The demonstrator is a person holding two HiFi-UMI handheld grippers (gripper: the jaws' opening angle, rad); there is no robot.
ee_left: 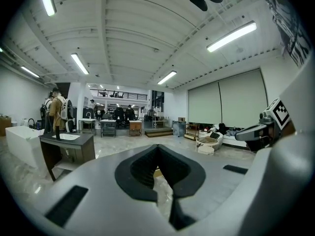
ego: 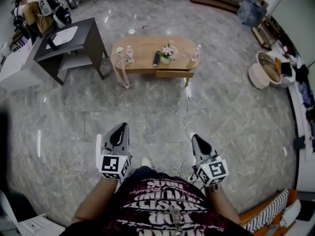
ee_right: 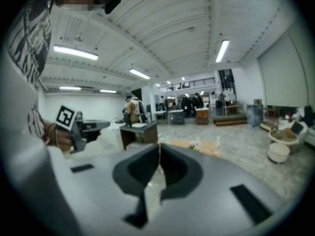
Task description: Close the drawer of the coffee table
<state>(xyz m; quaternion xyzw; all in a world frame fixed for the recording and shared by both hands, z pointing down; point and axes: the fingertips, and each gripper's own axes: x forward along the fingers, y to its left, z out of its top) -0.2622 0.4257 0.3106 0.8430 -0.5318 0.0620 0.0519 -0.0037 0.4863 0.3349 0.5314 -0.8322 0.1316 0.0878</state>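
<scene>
Across a wide stretch of grey stone floor (ego: 221, 117), well apart from both grippers: the oval wooden coffee table (ego: 147, 50), small in the head view. Under its near edge, toward the right end, the drawer (ego: 174, 74), front seemingly a little out from the top; too far off to see inside or to judge the gap. In the left gripper view, almost wholly hidden behind the fingers (ee_left: 140, 171), only a sliver of wood showing; in the right gripper view, just the tabletop peeking over them. Low in the head view, side by side and pointing toward the table, the left gripper (ego: 122, 127) and right gripper (ego: 195, 137). Fingers of each pressed together, nothing between them, nowhere near the drawer. On the table, bottles (ego: 129, 53), a flower pot (ego: 169, 54) and a dark flat thing (ego: 156, 58), too small to tell more.
</scene>
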